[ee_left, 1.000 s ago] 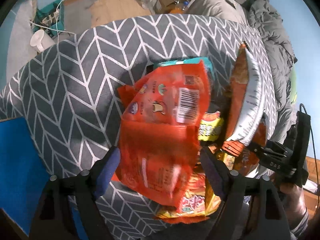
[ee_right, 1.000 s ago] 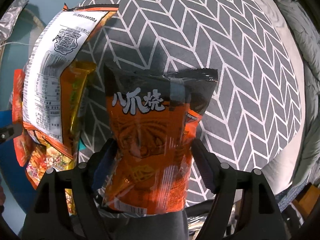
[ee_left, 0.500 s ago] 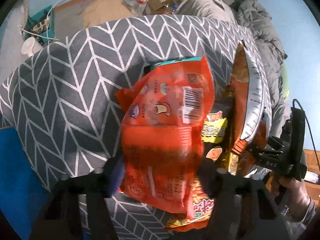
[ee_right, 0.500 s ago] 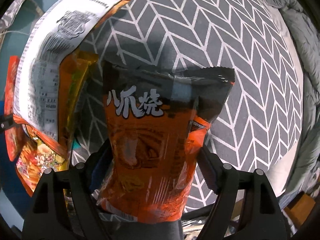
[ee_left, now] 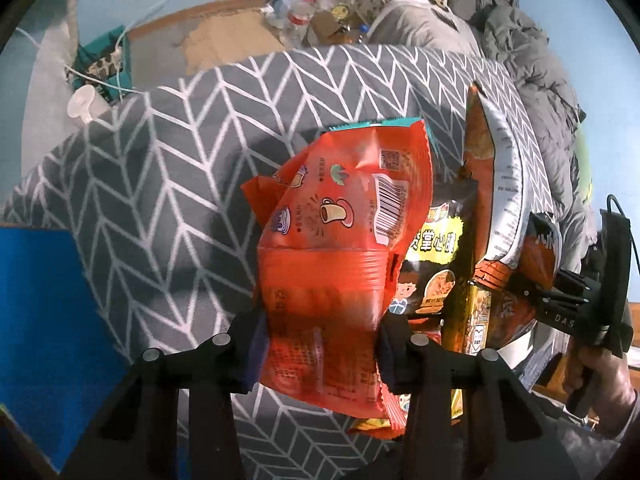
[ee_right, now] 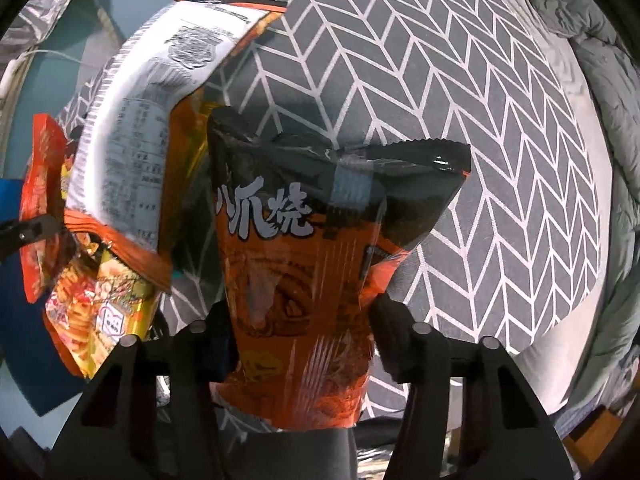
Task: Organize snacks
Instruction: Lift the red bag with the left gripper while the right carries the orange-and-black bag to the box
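Lifting since a second before: left gripper point(ee_left: 320, 344) pinched glossy red-orange snack bag point(ee_left: 340, 248); right gripper point(ee_right: 300, 332) pinched black-and-orange crisp packet point(ee_right: 316, 248); sorting under way.

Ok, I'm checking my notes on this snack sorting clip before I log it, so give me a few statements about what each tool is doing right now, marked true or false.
1. The left tool is shut on a red snack bag with a barcode on it. True.
2. The right tool is open and holds nothing. False: it is shut on an orange and black snack bag.
3. Both bags are over a grey cushion with a white chevron pattern. True.
4. The bag with the white nutrition panel is in the right tool. False: it sits to the left of that tool, among other packets.
5. The cushion is plain blue. False: it is grey with white lines.
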The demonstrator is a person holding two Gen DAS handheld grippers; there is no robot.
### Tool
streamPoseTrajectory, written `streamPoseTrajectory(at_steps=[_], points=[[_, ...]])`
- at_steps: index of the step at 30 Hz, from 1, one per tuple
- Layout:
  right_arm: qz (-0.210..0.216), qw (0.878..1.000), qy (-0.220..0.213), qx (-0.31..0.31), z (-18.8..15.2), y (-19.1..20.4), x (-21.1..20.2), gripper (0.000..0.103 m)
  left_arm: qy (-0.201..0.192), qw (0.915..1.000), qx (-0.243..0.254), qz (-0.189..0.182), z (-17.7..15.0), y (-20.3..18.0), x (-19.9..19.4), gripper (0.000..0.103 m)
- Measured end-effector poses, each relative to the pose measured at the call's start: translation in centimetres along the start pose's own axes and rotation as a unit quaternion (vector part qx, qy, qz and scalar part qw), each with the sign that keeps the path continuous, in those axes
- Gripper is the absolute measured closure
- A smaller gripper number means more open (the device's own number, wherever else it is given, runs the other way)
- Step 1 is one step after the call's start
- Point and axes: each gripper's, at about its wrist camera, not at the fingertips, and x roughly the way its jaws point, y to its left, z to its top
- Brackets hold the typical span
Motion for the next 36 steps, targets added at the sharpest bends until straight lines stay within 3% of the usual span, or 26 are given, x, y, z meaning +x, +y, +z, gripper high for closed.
streamPoseTrajectory(at_steps=[11, 19, 24, 36], points=[[0.000, 1.000, -0.020, -0.007, -1.2, -1.8, -2.9, 0.057, -0.027, 0.9992, -0.030, -0.006, -1.3, 0.3, -2.9, 0.057], [-0.010, 0.998, -0.043, -0.036, -0.9, -1.0, -7.9, 0.057, -0.043, 0.9984, -0.036, 0.007, -2.9, 0.2, -5.3, 0.057], [-0.016, 0.997, -0.058, -0.054, 0.1, 0.2, -11.2, 0.057, -0.069, 0.9966, -0.040, 0.021, -3.8, -0.2, -7.7, 0.057], [-0.001, 0.991, -0.079, -0.108, 0.3, 7.9, -14.1, 0.057, -0.107, 0.9908, -0.078, 0.029, -6.2, 0.8, -11.8, 0.057]])
